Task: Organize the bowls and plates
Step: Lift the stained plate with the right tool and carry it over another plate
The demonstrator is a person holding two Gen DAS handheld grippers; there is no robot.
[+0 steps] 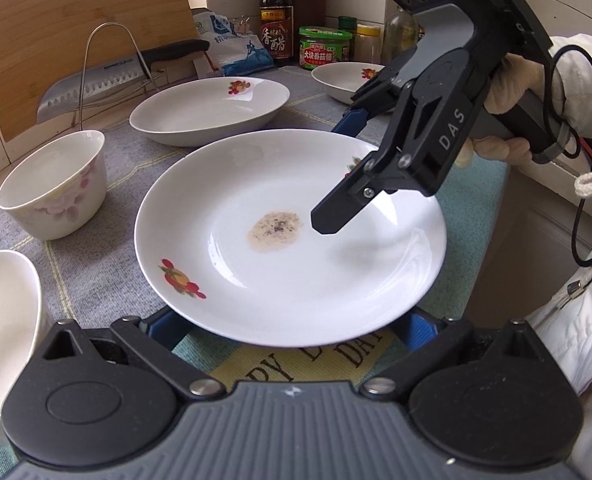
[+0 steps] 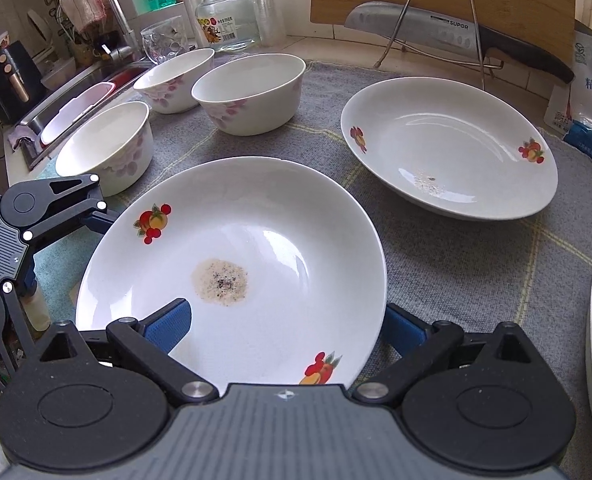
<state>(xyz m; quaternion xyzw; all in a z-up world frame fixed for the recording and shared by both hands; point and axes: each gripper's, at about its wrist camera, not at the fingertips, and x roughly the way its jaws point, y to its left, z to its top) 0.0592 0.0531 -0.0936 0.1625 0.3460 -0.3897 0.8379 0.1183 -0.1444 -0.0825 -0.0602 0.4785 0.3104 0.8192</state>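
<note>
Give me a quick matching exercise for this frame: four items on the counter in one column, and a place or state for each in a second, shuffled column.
Items:
1. stained plate
2. knife
3. glass jar
4. towel

Places or states:
A. draped over the faucet
B. resting across the wire rack
C. held at its rim between the right hand-held gripper fingers
D. standing behind the bowls, yellow lid on

Pairs: 1-C, 2-B, 3-D, 4-A

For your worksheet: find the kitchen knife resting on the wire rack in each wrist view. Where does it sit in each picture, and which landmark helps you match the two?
Left wrist view: the knife lies upper left, against the wooden cutting board.
Right wrist view: the knife lies upper right, across the wire rack.
Shared landmark: the stained plate in the centre of both.
</note>
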